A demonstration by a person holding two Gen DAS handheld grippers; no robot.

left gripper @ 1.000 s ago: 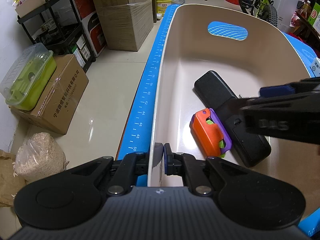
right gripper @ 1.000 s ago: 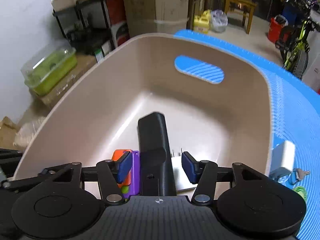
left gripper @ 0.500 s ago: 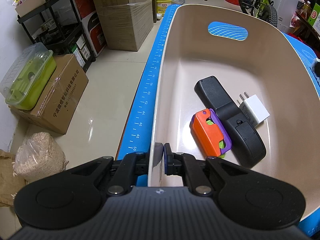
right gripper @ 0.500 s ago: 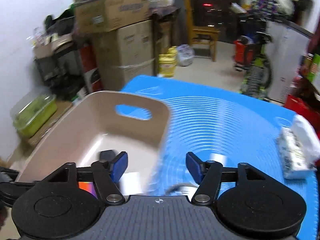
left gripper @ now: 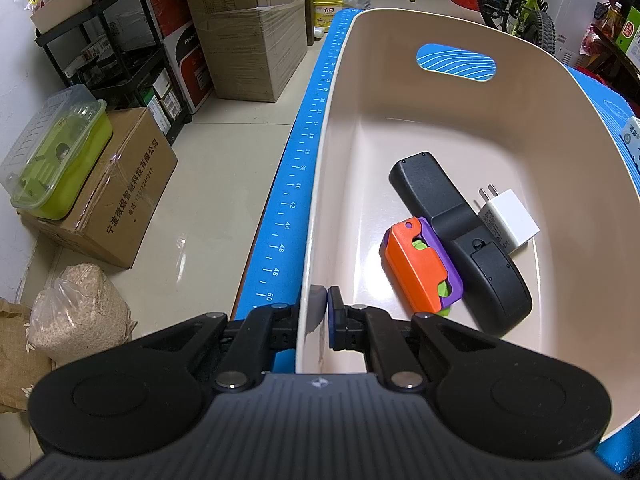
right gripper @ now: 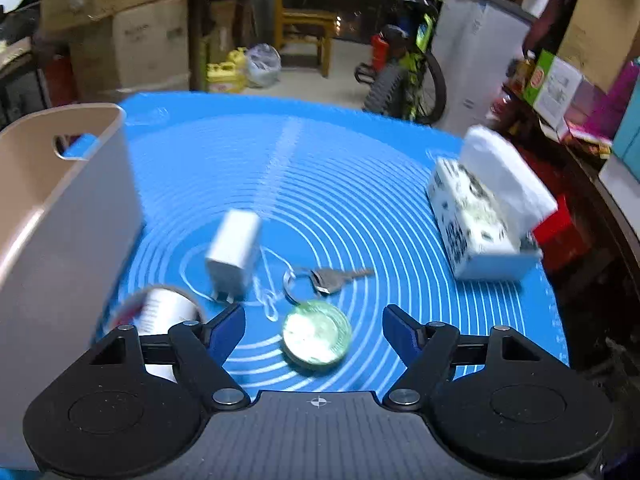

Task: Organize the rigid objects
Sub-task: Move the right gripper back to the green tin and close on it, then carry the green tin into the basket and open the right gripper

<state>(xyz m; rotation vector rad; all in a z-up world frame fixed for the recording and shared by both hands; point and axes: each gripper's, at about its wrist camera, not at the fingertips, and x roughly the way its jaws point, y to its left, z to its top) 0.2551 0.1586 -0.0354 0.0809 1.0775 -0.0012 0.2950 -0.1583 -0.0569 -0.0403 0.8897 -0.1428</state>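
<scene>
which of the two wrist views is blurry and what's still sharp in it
Right wrist view: motion-smeared, the white charger, key and tissue box soft, only the right gripper crisp. Left wrist view: sharp throughout, fisheye bending the bin rim.

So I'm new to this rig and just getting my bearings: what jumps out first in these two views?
The beige bin fills the left wrist view, the left gripper clamped on its near rim; inside lie a black remote, an orange-and-purple toy and a white charger. The open right gripper hovers over the blue mat, above a green disc keychain.
</scene>
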